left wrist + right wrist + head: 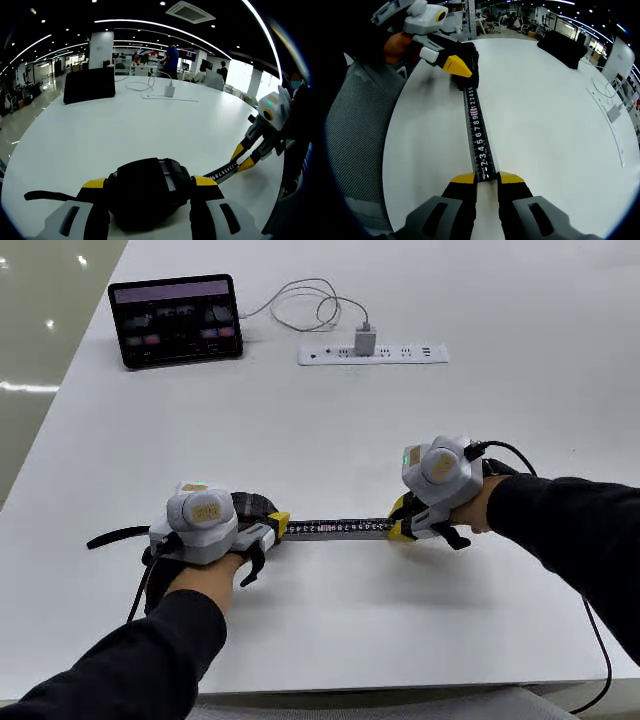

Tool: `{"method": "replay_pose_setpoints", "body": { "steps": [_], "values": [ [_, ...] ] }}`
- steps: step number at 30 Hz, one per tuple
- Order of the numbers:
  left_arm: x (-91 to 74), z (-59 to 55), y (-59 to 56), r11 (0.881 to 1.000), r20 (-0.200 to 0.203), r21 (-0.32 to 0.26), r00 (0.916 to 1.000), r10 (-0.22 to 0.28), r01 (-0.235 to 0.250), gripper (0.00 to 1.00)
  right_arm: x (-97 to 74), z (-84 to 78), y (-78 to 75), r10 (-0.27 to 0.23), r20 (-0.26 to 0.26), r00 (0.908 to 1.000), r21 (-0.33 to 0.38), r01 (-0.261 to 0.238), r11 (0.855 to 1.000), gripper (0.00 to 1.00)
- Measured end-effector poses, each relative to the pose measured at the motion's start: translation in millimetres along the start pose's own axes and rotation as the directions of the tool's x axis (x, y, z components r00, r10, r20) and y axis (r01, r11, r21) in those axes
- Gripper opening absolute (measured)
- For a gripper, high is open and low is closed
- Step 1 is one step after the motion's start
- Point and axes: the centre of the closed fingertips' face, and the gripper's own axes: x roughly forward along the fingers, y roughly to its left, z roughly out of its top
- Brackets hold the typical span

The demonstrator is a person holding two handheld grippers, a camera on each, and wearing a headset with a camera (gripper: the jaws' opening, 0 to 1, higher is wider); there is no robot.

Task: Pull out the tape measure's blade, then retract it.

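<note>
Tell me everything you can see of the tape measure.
The tape measure has a black case, clamped between the yellow-tipped jaws of the left gripper and resting on the white table. Its blade, dark with pale numerals, is pulled out, lying flat and straight; the right gripper grips its free end.

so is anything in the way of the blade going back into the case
Nothing visible. The blade runs straight along bare table from the right gripper to the case in the left gripper; the tablet and power strip sit far behind.
</note>
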Motion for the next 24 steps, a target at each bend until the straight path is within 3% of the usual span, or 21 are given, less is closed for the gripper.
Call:
{"method": "replay_pose_setpoints", "body": {
  "steps": [24],
  "values": [
    [0.7, 0.3, 0.3, 1.000, 0.001, -0.002, 1.0000, 0.001, -0.001, 0.61, 4.8, 6.5, -0.8, 0.002, 0.019, 0.9998, 0.001, -0.002, 1.000, 0.11]
  ]
}}
